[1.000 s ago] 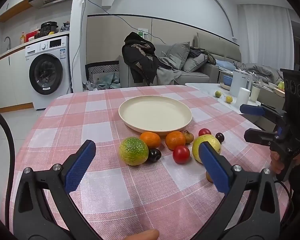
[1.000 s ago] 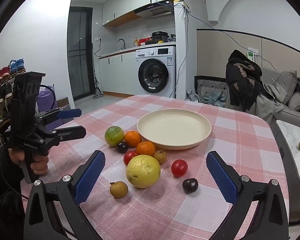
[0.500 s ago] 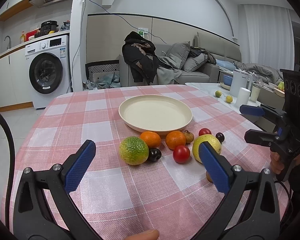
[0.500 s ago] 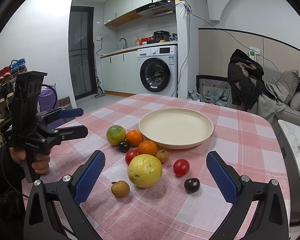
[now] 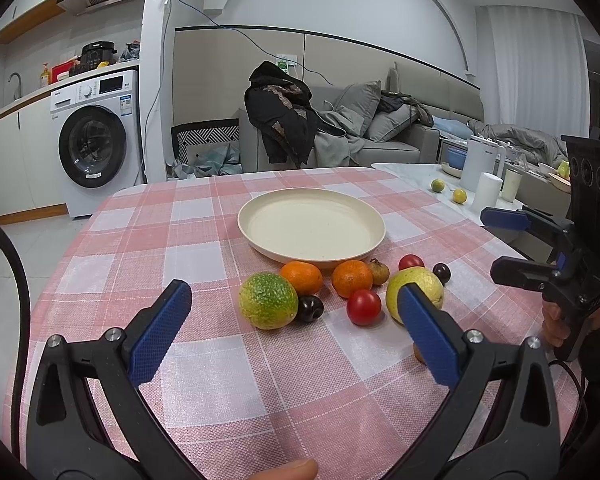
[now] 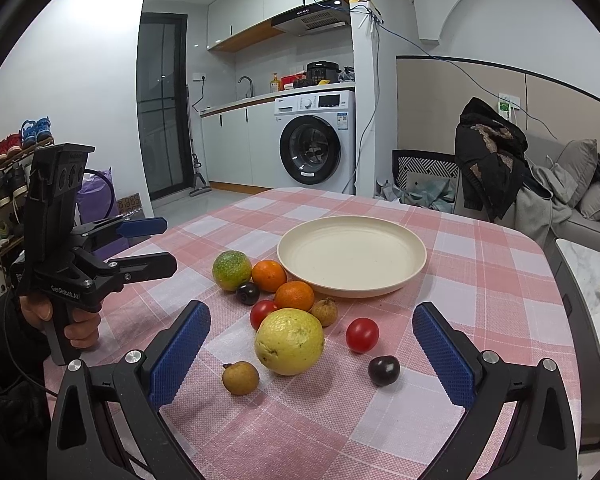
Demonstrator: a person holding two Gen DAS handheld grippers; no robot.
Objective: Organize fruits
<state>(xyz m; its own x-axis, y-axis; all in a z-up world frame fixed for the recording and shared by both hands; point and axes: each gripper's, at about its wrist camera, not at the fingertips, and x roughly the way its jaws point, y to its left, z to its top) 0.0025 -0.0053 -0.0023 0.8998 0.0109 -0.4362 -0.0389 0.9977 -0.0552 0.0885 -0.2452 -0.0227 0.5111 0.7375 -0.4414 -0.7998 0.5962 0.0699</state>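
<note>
A cream plate point(image 5: 312, 229) point(image 6: 352, 254) sits empty on the checked table. In front of it lie a green-yellow citrus point(image 5: 268, 300) point(image 6: 232, 270), two oranges point(image 5: 302, 277) point(image 5: 352, 278), a big yellow fruit point(image 6: 289, 341) point(image 5: 420, 286), two red tomatoes point(image 5: 364, 307) point(image 6: 362, 334), dark plums point(image 5: 310, 309) point(image 6: 384, 370) and small brown fruits point(image 6: 241, 377). My left gripper point(image 5: 296, 328) is open and empty, short of the green citrus. My right gripper point(image 6: 312, 344) is open and empty, its fingers either side of the yellow fruit but nearer me.
The table wears a pink checked cloth point(image 5: 204, 240). A side table at the right point(image 5: 472, 184) holds a kettle, cups and two small fruits. A washing machine point(image 6: 316, 140) and a sofa with clothes point(image 5: 340, 136) stand behind.
The right wrist view has drifted slightly, the fruits shifting a little to the right in it. The left gripper has barely moved. Both stay open.
</note>
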